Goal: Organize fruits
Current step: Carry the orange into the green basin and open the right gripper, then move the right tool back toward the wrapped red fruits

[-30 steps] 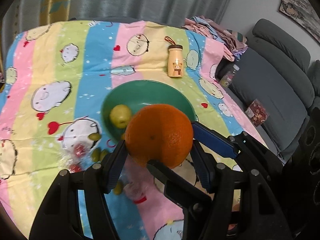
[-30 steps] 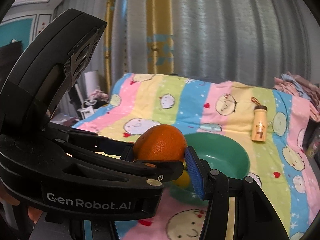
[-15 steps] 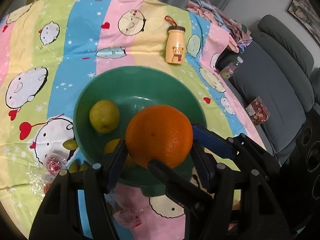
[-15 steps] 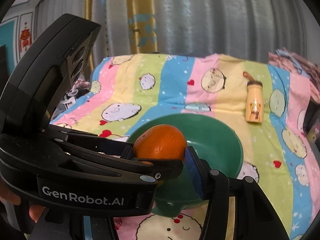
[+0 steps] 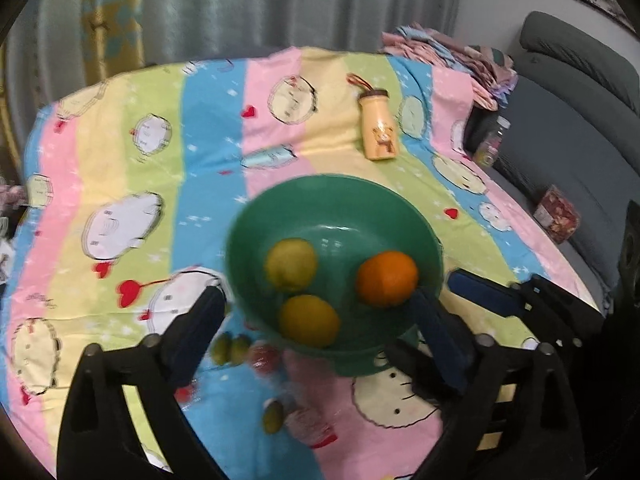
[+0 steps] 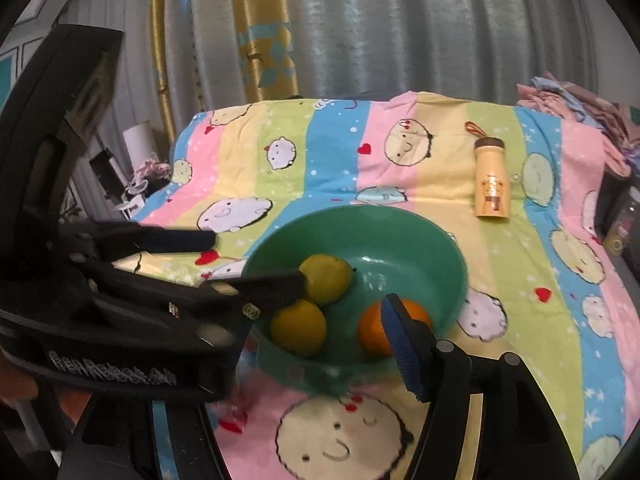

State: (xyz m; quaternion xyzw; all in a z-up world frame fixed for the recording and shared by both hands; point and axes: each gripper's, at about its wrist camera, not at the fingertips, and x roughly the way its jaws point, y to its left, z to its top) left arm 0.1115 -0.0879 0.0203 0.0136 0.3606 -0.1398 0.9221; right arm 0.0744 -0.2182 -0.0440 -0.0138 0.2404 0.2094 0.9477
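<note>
The left claw stands with its jaws spreading wide and nothing pinched between them, its black fingers either side of the near rim of a round green plastic bowl. The right claw is also opening, empty, its blue-padded finger in front of a round orange fruit that lies loose inside the bowl on its right side. Beside the orange lie two yellow-green round fruits, close together in the bowl's left half. The bowl rests on a worktop covered by a pastel striped cartoon cloth. Just before the bowl, on the cloth, lie small green fruits and blurred red-and-clear wrappers. Farther back a pale yellow bottle with a brown cap lies on the cloth, well apart from the bowl. A grey sofa stands to the right.
</note>
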